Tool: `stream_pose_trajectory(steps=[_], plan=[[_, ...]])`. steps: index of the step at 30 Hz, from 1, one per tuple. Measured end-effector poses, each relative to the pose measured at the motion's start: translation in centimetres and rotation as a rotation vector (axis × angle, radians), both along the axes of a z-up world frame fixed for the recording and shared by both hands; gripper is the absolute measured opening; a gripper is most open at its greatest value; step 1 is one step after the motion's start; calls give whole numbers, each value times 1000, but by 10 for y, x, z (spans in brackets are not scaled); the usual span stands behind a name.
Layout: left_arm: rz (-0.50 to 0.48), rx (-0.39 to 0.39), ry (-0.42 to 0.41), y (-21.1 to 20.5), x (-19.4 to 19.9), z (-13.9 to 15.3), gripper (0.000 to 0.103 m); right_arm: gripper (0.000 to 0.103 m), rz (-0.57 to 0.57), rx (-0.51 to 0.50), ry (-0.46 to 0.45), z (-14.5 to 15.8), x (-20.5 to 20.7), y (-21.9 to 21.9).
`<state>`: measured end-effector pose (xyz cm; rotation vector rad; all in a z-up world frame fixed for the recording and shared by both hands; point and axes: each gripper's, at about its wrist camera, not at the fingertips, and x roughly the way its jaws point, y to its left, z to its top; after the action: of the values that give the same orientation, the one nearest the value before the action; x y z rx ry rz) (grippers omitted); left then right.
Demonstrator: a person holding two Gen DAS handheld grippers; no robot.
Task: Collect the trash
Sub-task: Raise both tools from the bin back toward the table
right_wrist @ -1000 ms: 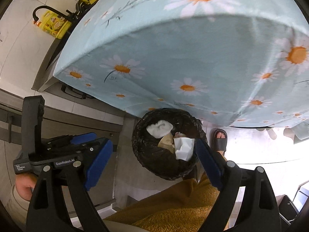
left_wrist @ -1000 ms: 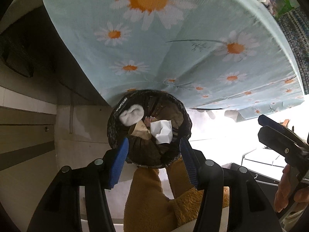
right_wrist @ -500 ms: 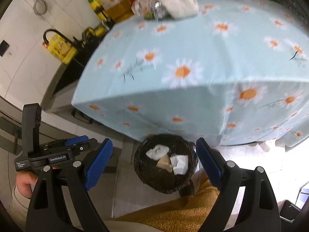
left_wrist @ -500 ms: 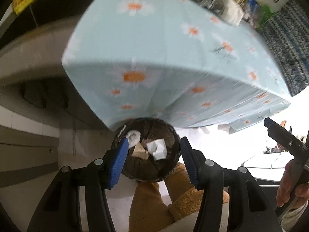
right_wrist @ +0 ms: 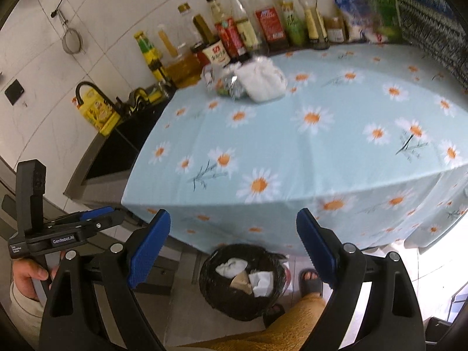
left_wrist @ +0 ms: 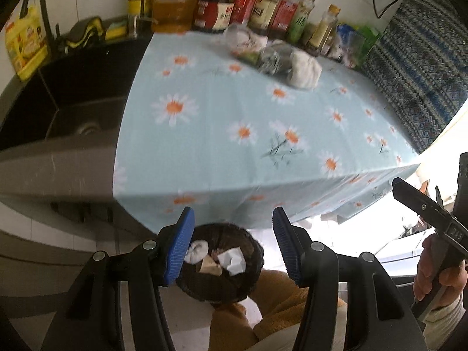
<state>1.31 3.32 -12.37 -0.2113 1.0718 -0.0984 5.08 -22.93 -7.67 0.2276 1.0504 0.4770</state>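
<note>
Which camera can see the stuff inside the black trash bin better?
The right wrist view. There the trash bin sits clear between the fingers, so its white tissues and brown scrap all show. In the left wrist view the bin is partly hidden behind the left gripper's blue pad.

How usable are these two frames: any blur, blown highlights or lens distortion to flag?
Left wrist view: the tablecloth and trash pile are motion-smeared, the left gripper stays sharp, and the lower right is blown white. Right wrist view: milder blur on the bottles, overexposure at the right edge, and the fisheye bows the table edge.
</note>
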Motion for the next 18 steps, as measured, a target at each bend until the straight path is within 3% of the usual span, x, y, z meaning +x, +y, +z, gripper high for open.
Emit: stream_pose_trajectory(steps=[7, 18], plan=[[-20, 16, -53, -10, 31, 29, 54, 87, -10, -9, -53, 19, 25, -8], [-19, 46, -59, -31, 87, 40, 54, 87, -4, 8, -87, 26, 94, -23]])
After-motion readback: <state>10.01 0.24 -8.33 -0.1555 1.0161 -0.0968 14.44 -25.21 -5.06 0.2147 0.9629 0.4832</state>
